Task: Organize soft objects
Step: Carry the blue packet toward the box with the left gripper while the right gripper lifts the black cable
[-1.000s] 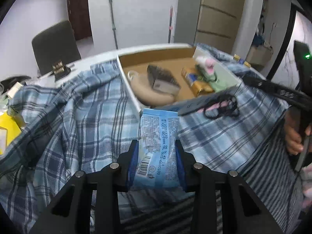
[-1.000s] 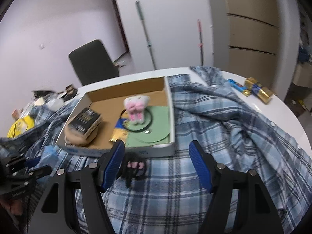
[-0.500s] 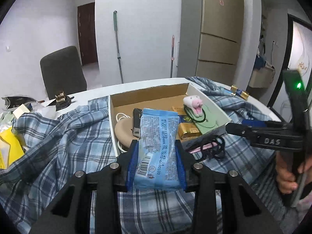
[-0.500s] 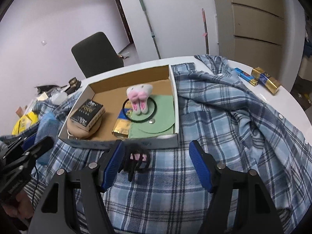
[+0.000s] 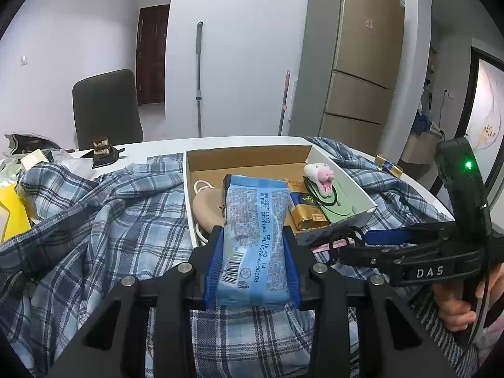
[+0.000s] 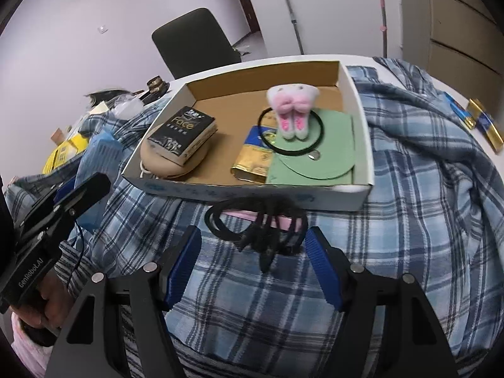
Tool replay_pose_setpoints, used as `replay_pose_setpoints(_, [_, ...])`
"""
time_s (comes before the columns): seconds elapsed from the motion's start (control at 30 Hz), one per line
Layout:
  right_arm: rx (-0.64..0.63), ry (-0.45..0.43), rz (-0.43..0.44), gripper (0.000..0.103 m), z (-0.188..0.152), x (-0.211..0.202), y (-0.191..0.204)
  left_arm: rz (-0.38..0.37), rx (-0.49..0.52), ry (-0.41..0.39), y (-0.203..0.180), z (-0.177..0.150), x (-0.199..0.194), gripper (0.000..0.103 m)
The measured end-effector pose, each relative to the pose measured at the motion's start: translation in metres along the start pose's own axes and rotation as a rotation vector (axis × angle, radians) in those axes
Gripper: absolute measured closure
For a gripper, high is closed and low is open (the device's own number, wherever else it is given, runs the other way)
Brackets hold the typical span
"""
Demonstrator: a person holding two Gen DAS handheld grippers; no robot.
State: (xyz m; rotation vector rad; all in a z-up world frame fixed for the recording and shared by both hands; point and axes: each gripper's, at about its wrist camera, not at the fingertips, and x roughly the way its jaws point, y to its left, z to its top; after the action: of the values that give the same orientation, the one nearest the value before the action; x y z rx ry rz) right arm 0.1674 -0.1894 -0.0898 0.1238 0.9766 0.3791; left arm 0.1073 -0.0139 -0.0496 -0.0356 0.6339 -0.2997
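Observation:
My left gripper (image 5: 252,261) is shut on a light blue tissue pack (image 5: 255,239) and holds it above the plaid shirt (image 5: 104,220), just in front of the shallow cardboard box (image 5: 343,176). The box (image 6: 365,145) holds a black tissue pack (image 6: 184,134), a beige pad (image 6: 170,163), a gold packet (image 6: 255,160), a green pouch (image 6: 318,160) and a pink-and-white plush (image 6: 291,107). My right gripper (image 6: 253,264) is open, with a bundle of black hair ties (image 6: 258,226) lying on the shirt between its fingers. The left gripper also shows in the right wrist view (image 6: 56,208).
A dark chair (image 5: 105,107) stands behind the table. Yellow packaging (image 5: 12,214) and clutter lie at the left edge. Gold and blue snack bars (image 6: 478,119) lie on the white table at the right. A fridge (image 5: 356,72) and mops stand by the wall.
My left gripper has lifted and carried the blue tissue pack towards the box. My right gripper has moved closer to the hair ties at the box's front wall.

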Motion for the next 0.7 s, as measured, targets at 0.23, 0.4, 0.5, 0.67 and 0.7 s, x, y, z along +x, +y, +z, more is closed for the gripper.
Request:
replay_pose_setpoints(0.23, [-0.091, 0.019, -0.063, 0.035, 0.008, 0.004, 0.025, -0.014, -0.037, -0.022, 0.007, -0.001, -0.005, 0.065])
replay_pose_setpoints(0.4, [-0.104, -0.005, -0.194, 0.035, 0.009, 0.001, 0.031, -0.005, -0.06, -0.03, 0.012, -0.001, -0.007, 0.065])
replay_pose_setpoints(0.5, [-0.028, -0.061, -0.183, 0.026, 0.007, -0.01, 0.018, -0.007, -0.064, -0.027, 0.013, 0.0, -0.007, 0.065])
replay_pose_setpoints(0.67, [0.066, -0.03, -0.131, 0.018, 0.008, -0.009, -0.003, -0.005, -0.056, -0.031, 0.011, -0.001, -0.009, 0.065])
replay_pose_setpoints(0.7, [0.061, -0.017, -0.119, 0.018, 0.008, -0.006, -0.003, -0.005, -0.058, -0.031, 0.011, -0.001, -0.009, 0.065])
